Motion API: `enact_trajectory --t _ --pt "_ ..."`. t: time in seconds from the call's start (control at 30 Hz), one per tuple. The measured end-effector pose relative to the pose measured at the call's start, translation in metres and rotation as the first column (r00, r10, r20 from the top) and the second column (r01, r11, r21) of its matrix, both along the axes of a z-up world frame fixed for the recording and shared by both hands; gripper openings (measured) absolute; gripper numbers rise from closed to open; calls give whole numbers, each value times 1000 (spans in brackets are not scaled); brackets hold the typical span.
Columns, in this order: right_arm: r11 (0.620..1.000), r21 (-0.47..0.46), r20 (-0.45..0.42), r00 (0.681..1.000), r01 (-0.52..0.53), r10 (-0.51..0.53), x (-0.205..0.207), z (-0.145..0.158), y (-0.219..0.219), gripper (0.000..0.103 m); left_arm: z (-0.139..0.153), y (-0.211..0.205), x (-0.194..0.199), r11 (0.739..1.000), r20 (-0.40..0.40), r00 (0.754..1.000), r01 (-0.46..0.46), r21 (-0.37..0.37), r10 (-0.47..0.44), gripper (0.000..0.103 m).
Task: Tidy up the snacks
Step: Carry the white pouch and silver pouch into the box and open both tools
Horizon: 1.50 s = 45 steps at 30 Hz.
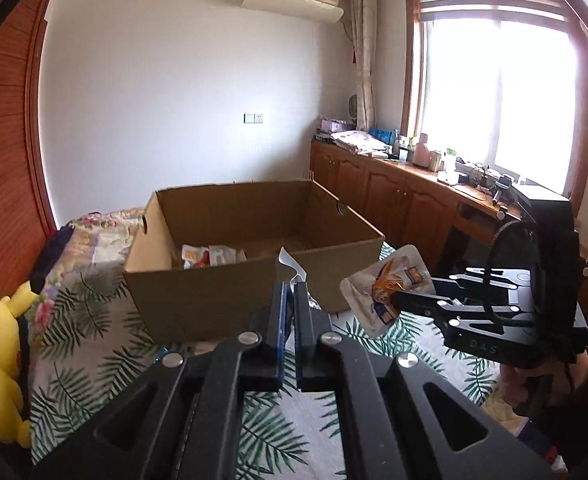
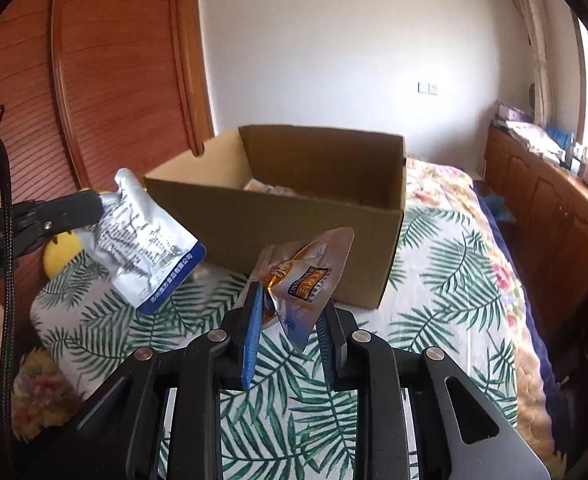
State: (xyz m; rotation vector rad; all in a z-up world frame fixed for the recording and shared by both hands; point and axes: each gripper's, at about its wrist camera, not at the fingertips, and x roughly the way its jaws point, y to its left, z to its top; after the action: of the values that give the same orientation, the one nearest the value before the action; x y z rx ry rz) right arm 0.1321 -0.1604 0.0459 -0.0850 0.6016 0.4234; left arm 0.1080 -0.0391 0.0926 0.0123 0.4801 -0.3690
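A silver pouch [image 2: 150,240] is pinched in the shut left gripper [image 1: 290,296], an orange pouch [image 2: 305,276] clamped in the right gripper [image 2: 290,312]; both should be carried clear over the cardboard box [image 2: 294,216] rim before release.

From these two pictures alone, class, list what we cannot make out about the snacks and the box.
- Left wrist view: the pouch in the left gripper is seen edge-on, mostly behind the fingers.
- Both views: the cardboard box walls hide most of the floor; the snacks inside cannot be counted.
- Right wrist view: print on the silver pouch back is too small and blurred.
- Right wrist view: the orange pouch is crumpled in the right gripper, part-hiding its label.
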Motion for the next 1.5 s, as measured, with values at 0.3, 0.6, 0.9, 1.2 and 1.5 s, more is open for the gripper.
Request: enact_trajectory --t 0.3,0.6,0.9,1.2,1.5 --pt "1000 3 32 999 3 -3 -1 15 0 24 18 8 5 1000 35 999 -19 13 18 0" --pt "1000 11 65 998 -3 2 3 31 2 24 32 16 25 999 57 998 -34 20 33 0" --pt "1000 18 102 995 -8 6 26 48 7 24 47 24 59 999 85 995 -50 14 49 0" --pt "1000 9 94 996 -9 9 61 44 13 24 35 34 108 998 57 996 -66 7 66 0" --pt "1000 0 65 998 -14 14 96 27 25 24 -3 50 156 994 -19 994 -105 -6 105 0"
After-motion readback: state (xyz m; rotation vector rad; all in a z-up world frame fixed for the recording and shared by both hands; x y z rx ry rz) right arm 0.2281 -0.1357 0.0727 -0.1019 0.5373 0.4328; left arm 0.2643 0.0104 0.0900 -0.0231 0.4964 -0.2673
